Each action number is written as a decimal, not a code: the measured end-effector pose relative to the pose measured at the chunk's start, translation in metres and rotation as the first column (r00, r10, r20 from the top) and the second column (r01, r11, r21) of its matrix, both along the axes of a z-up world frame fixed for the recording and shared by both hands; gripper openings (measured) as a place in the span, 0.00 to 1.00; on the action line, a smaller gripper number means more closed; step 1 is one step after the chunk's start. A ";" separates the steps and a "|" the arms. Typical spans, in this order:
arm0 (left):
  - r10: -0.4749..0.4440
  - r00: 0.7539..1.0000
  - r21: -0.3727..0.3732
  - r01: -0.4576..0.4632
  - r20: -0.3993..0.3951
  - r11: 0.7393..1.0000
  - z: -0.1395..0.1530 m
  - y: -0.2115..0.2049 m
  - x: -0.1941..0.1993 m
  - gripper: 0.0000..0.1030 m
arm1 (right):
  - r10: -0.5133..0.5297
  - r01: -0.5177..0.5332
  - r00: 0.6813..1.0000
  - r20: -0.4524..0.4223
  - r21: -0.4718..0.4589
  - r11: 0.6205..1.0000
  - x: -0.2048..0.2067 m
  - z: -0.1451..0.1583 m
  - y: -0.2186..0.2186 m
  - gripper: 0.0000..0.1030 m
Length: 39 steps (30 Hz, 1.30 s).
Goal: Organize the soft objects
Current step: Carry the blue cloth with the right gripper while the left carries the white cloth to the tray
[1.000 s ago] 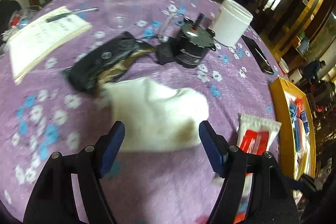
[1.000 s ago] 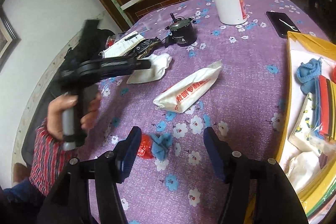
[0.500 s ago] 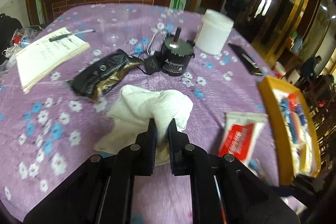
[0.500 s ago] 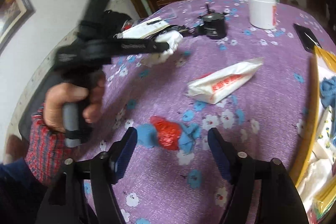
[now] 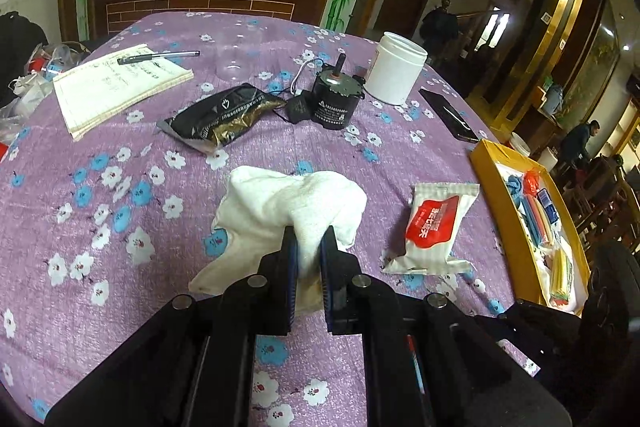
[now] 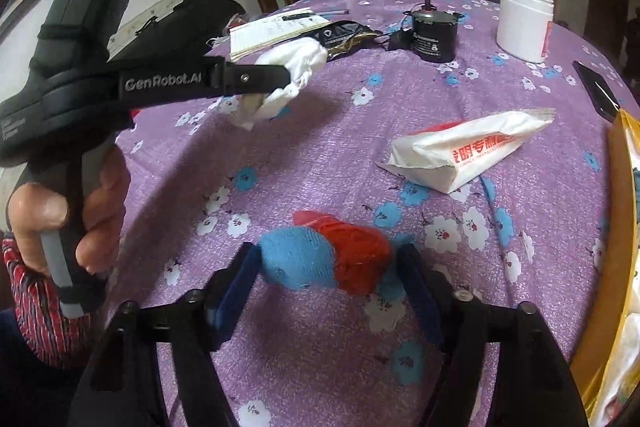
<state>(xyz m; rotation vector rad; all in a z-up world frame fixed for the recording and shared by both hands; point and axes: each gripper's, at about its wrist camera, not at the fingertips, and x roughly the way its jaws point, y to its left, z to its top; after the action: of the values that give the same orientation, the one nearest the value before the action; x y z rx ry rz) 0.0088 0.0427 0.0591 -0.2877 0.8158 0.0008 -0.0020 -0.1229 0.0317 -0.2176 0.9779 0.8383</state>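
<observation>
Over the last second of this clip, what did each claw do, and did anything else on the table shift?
The left claw closed on the white towel and lifted it off the purple tablecloth. The right claw, open throughout, advanced until the blue and red sock ball sits between its fingers, ungripped. The wipes pack, motor, white jar and yellow tray stayed put.

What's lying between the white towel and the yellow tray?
A white-and-red tissue pack, seen in the left wrist view, between white cloth towel and yellow tray.
</observation>
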 end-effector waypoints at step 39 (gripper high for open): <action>-0.214 0.971 0.268 0.180 0.104 0.947 0.031 -0.130 -0.016 0.08 | -0.326 0.299 0.942 0.073 0.252 0.920 0.021 0.063 -0.145 0.50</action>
<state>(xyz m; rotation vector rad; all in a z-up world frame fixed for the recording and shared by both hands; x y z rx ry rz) -0.0076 -0.0873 0.0903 0.0403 0.7008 -0.0991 0.0188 -0.2674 0.0950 0.0964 0.7706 0.6321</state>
